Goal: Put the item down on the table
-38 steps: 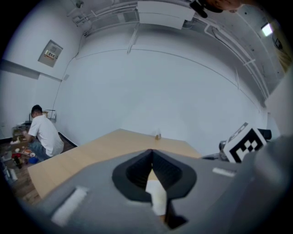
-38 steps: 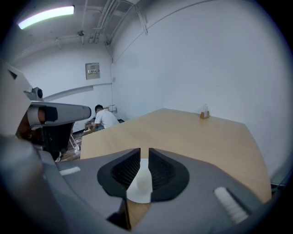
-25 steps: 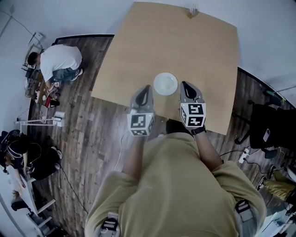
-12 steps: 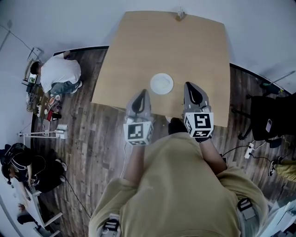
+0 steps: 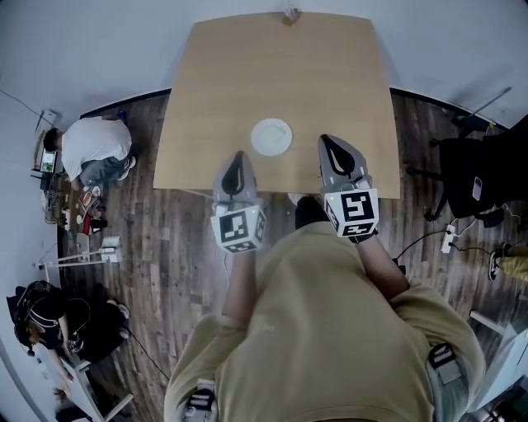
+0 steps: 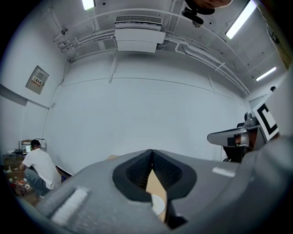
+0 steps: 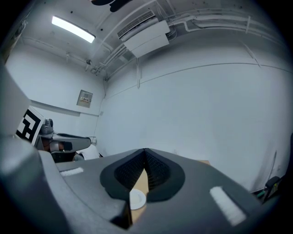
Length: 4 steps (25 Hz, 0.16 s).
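A small white round plate (image 5: 271, 137) lies on the light wooden table (image 5: 231, 82), near its front edge. My left gripper (image 5: 237, 160) hangs above the table's front edge, just left of and nearer than the plate, its jaws shut with nothing between them. At the plate's right my right gripper (image 5: 331, 145) is held over the table, shut and empty too. Through the narrow slit of the left gripper (image 6: 152, 157) I see the plate (image 6: 158, 204) below. The right gripper (image 7: 145, 156) view shows the plate (image 7: 136, 199) the same way.
A small object (image 5: 289, 13) stands at the table's far edge. A person in a white shirt (image 5: 91, 147) crouches on the wooden floor at the left, another person (image 5: 41, 317) sits further down. A black chair (image 5: 474, 177) stands at the right.
The head view has drifted: table and plate now sit further left and higher. Both grippers have drawn back a little from the plate and stay shut.
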Available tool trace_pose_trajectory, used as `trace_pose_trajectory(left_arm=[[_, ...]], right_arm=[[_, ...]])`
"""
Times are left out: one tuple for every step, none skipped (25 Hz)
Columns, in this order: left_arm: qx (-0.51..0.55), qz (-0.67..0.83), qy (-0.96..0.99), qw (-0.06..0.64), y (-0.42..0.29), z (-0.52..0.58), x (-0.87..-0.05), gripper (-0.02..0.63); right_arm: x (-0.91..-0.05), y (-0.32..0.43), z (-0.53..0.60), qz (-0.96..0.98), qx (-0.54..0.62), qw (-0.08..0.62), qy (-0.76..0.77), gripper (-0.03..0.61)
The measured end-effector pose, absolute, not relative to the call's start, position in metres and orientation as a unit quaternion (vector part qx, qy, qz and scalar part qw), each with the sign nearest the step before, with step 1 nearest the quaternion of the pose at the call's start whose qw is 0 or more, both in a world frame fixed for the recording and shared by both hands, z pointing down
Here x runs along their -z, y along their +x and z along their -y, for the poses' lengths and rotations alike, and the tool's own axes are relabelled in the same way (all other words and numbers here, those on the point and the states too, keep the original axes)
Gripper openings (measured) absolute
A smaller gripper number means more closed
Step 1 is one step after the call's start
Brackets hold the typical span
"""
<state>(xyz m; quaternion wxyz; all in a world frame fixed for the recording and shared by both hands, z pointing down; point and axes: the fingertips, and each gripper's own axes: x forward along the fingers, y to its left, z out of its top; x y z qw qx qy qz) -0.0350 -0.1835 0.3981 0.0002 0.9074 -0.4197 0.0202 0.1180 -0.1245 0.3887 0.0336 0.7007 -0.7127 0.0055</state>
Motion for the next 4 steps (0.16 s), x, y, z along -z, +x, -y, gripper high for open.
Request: trace_pose_trajectory(left_arm=[[-0.02, 0.419, 0.908, 0.001, -0.0339, 0.1828, -0.3993, 0.0], [-0.02, 0.419, 0.908, 0.001, -0.0326, 0.1824, -0.4003, 0.002], [-0.02, 0.419, 0.908, 0.002, -0.0314, 0.1822, -0.4013, 0.001], [-0.019, 0.418, 0.908, 0.002, -0.0301, 0.1822, -0.4022, 0.002]], right_arm=[[-0.3886, 0.1193, 0.1228, 0.713, -0.004, 0.036, 0.7, 0.006], [-0.3886, 0.1214, 0.1216, 0.713, -0.003, 0.039, 0.7, 0.006], [-0.3887, 0.124, 0.1208, 0.714, -0.002, 0.042, 0.699, 0.006], [-0.389, 0.1269, 0.12, 0.714, -0.001, 0.045, 0.699, 0.006]])
